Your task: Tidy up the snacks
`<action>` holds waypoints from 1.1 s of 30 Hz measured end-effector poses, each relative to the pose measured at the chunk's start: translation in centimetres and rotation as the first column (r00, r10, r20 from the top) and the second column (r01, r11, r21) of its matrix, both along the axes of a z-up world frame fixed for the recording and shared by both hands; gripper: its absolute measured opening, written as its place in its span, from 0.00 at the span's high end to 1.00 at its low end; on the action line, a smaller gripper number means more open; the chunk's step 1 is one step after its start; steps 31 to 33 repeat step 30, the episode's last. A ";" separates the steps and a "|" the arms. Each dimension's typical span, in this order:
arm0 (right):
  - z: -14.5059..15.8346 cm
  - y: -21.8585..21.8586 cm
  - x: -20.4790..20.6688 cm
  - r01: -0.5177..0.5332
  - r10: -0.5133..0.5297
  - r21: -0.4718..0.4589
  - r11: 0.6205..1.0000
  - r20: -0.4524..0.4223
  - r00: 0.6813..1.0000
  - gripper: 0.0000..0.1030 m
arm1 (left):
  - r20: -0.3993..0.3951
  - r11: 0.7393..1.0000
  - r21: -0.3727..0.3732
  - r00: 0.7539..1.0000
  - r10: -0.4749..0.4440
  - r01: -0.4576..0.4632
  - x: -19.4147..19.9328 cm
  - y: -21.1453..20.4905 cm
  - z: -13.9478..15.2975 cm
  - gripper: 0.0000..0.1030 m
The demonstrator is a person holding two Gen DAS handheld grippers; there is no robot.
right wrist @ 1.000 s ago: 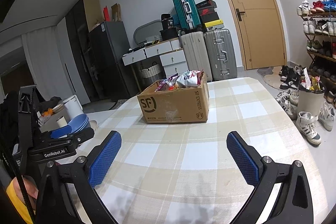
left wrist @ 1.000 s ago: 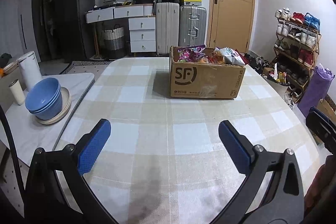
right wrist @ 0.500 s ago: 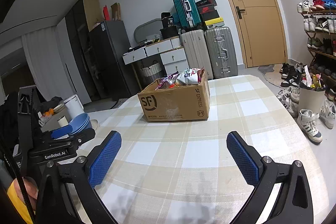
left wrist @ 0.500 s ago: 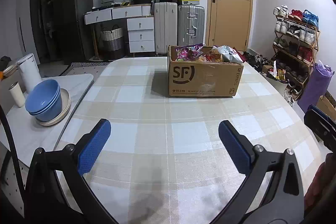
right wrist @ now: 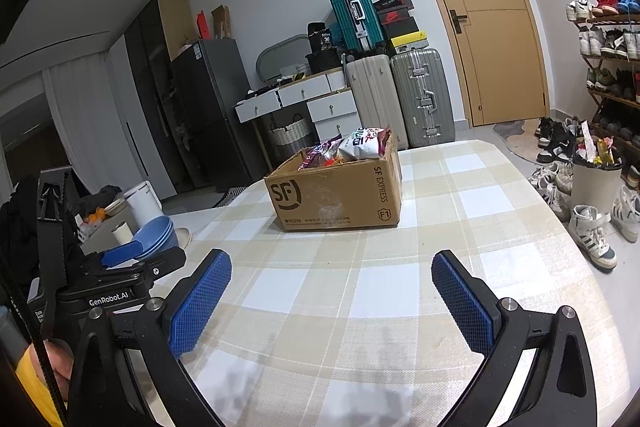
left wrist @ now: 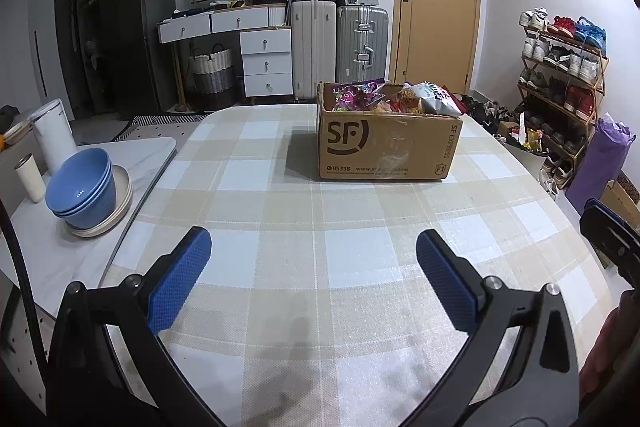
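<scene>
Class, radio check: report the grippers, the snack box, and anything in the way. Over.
Left gripper open, empty; right gripper open, empty. Cardboard box upright on the checked table, snack bags heaped inside. Nothing between jaws and box.

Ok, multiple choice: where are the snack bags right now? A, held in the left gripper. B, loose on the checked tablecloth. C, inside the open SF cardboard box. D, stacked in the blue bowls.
C: the snack bags poke out of the open cardboard box; both grippers are empty.
</scene>
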State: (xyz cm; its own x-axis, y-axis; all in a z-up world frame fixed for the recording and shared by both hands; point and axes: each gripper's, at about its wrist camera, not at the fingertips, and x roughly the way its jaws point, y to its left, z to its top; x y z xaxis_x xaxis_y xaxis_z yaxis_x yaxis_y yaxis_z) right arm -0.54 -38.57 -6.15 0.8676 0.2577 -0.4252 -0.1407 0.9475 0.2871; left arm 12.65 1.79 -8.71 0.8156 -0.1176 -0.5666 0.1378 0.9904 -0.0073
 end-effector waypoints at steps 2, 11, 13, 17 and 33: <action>0.0 0.0 0.0 0.000 0.000 -0.001 1.000 0.001 1.000 0.01 | -0.003 1.000 -0.001 1.000 -0.002 0.002 0.1 0.0 0.0 0.00; -0.1 0.0 0.0 0.000 0.000 0.002 1.000 -0.005 1.000 0.01 | -0.010 1.000 0.010 1.000 -0.025 0.025 0.1 -0.4 -0.1 0.00; -0.2 0.0 0.0 0.001 -0.001 0.002 1.000 -0.005 1.000 0.01 | -0.009 1.000 0.012 1.000 -0.024 0.024 0.1 -0.5 -0.2 0.00; -0.2 0.0 0.0 0.001 -0.001 0.002 1.000 -0.005 1.000 0.01 | -0.007 1.000 0.016 1.000 -0.020 0.020 0.1 -0.6 -0.1 0.00; -0.6 -0.1 0.0 0.007 -0.007 0.003 1.000 -0.013 1.000 0.01 | -0.086 0.995 -0.103 0.996 -0.019 0.010 1.6 1.3 -1.3 0.00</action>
